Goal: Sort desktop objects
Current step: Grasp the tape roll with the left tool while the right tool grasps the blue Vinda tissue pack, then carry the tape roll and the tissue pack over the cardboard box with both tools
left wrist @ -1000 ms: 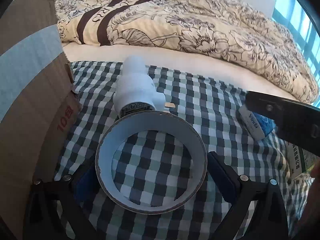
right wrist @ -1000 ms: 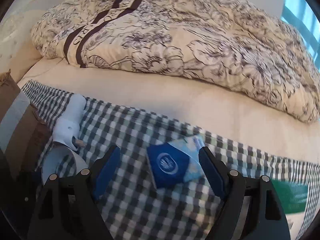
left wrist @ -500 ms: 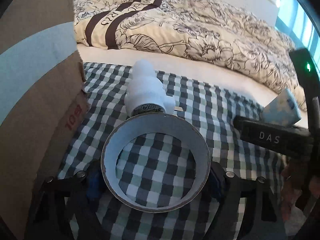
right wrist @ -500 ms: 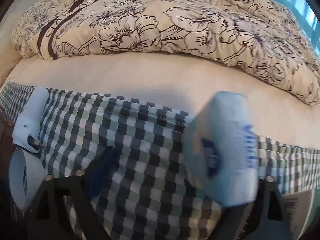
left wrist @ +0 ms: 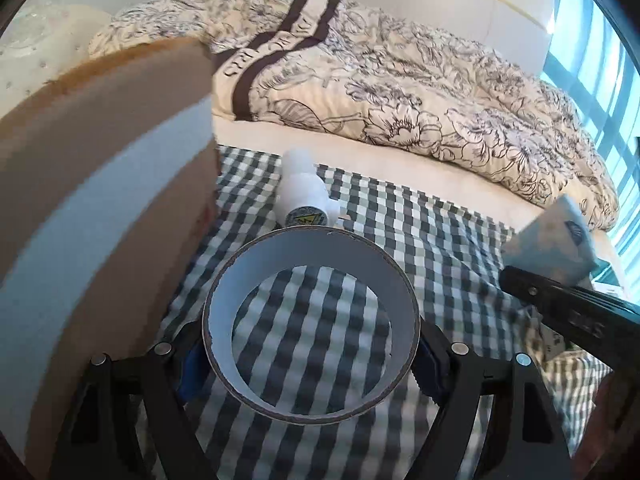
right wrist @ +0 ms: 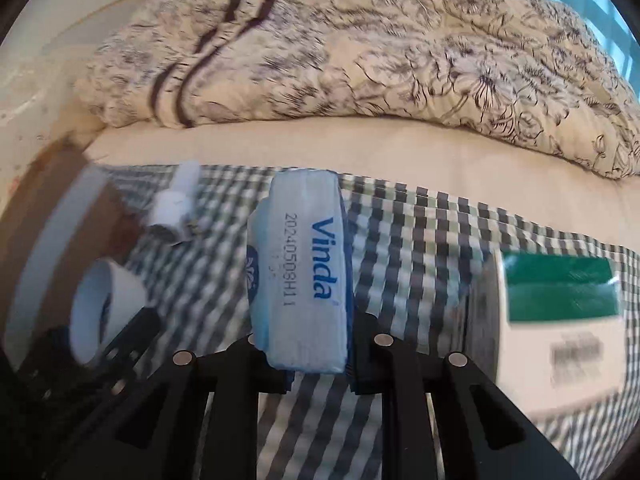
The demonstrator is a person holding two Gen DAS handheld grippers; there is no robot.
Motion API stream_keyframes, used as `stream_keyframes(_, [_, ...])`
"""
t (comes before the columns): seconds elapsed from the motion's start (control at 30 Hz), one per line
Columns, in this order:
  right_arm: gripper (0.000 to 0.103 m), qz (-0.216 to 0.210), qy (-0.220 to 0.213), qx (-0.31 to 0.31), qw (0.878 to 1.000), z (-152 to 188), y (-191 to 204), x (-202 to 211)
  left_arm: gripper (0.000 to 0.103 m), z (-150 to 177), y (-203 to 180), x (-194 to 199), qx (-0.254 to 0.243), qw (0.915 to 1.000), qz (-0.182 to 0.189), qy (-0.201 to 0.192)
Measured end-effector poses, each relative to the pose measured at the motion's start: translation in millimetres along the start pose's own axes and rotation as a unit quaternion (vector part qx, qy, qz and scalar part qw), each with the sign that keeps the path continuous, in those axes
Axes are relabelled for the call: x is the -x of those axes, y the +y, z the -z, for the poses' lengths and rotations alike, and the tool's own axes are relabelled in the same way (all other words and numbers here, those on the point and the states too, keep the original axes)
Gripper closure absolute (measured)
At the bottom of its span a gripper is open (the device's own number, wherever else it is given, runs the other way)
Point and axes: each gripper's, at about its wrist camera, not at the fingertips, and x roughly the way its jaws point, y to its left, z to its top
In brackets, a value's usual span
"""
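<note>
Left gripper (left wrist: 310, 354) clamped across tape roll (left wrist: 310, 322) beside cardboard box (left wrist: 104, 216), right gripper (right wrist: 316, 356) pinching Vinda tissue pack (right wrist: 300, 272) above checkered cloth (right wrist: 420, 240).

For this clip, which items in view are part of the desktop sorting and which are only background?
Part of the job:
- tape roll, held by the left gripper
- Vinda tissue pack, held by the right gripper
- white bottle lying on the checked cloth
- green-and-white box
- cardboard box

Just lying about:
- floral duvet
- window
</note>
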Motion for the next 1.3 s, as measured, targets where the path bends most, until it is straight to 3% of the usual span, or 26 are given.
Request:
stream_keyframes(0.43, [0.086, -0.032, -0.023, 0.042, 0.998, 30, 38, 84, 0.02, 14, -2, 70, -0.003, 0.9999, 0.001, -0.013])
stream_keyframes(0.8, [0.086, -0.025, -0.042, 0.081, 0.995, 64, 59, 149, 0.02, 24, 9, 140, 0.009, 0.9986, 0.007, -0.051])
stream_keyframes(1.3, [0.085, -0.037, -0.067, 0.116, 0.99, 72, 120, 198, 0.02, 16, 73, 200, 0.028, 0.9975, -0.004, -0.064])
